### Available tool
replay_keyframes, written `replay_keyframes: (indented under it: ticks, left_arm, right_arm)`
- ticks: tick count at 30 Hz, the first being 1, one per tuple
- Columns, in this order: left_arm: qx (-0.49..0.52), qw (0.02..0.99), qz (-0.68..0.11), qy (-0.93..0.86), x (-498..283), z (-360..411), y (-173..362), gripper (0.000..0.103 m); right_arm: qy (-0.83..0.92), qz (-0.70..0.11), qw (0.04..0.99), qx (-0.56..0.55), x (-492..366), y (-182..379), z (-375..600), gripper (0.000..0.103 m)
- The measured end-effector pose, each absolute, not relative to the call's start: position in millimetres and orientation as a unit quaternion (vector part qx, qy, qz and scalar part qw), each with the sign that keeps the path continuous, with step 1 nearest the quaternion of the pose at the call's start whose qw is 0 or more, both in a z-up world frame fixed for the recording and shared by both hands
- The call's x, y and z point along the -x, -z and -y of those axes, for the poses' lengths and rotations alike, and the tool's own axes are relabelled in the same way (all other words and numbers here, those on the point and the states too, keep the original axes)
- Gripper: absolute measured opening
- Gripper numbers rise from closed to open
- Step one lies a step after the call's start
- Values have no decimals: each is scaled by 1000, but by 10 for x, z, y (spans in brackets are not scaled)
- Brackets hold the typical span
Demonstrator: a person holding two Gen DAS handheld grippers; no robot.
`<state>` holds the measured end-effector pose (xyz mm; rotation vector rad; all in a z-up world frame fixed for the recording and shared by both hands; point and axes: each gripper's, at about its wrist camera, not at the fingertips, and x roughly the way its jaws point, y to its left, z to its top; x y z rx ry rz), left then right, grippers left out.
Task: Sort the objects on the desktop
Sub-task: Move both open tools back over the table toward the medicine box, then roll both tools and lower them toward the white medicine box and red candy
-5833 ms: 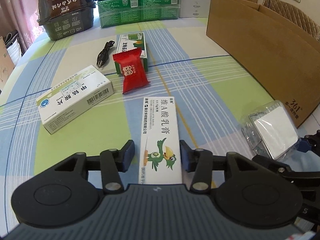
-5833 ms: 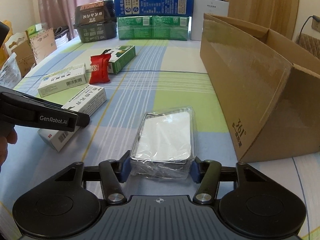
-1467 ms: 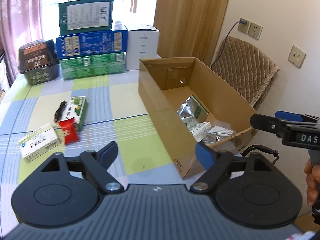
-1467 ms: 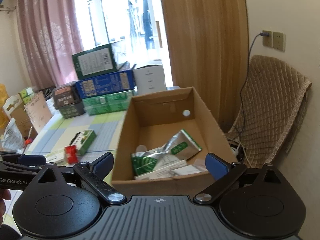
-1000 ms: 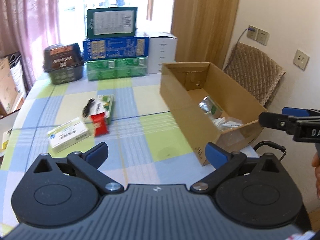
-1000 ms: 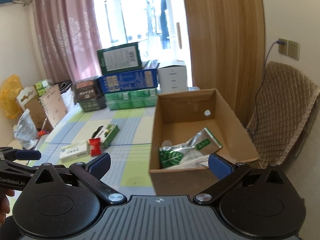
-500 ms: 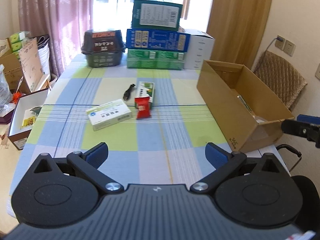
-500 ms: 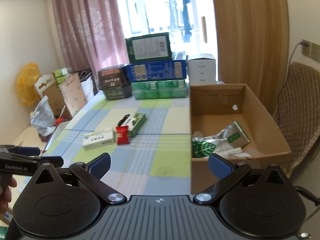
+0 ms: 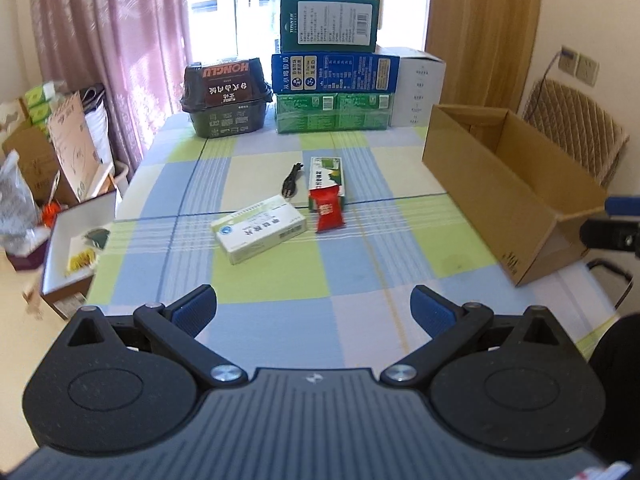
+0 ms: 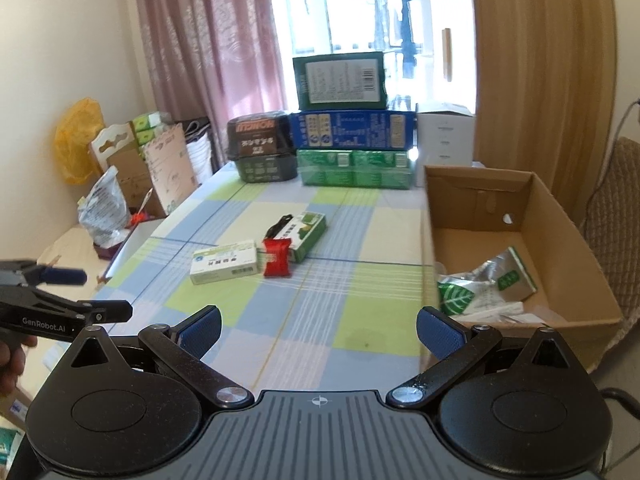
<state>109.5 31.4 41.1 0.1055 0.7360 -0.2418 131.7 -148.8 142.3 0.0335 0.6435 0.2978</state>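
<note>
A white medicine box (image 9: 262, 227) (image 10: 224, 261), a red snack packet (image 9: 329, 210) (image 10: 276, 257), a green-and-white box (image 9: 326, 173) (image 10: 306, 231) and a black cable (image 9: 291, 183) lie mid-table. An open cardboard box (image 9: 508, 184) (image 10: 560, 232) at the right holds a silver-green pouch (image 10: 486, 284) and papers. My left gripper (image 9: 314, 312) is open and empty, held high above the table's near edge. My right gripper (image 10: 318, 330) is open and empty, held back near the cardboard box.
Stacked cartons (image 9: 330, 66) and a dark noodle tub (image 9: 224, 96) stand at the table's far edge. An open white box (image 9: 74, 248) and bags sit on the floor at the left. A padded chair (image 9: 576, 128) stands behind the cardboard box.
Both grippers, earlier shut on a long medicine box and a clear plastic case, are now open and empty. Both have pulled back and up from the cardboard box, showing the whole table.
</note>
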Motion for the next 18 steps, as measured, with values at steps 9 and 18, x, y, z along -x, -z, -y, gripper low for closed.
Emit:
replay_keyframes:
  ticks: [9, 18]
  left_arm:
    - [-100, 910, -374, 149, -1423, -559, -343, 101]
    - [-216, 879, -373, 205, -1806, -611, -204, 101]
  right_arm:
    - [-205, -326, 921, 57, -1672, -1316, 1063, 101]
    - [-277, -314, 870, 260, -2125, -1058, 736, 101]
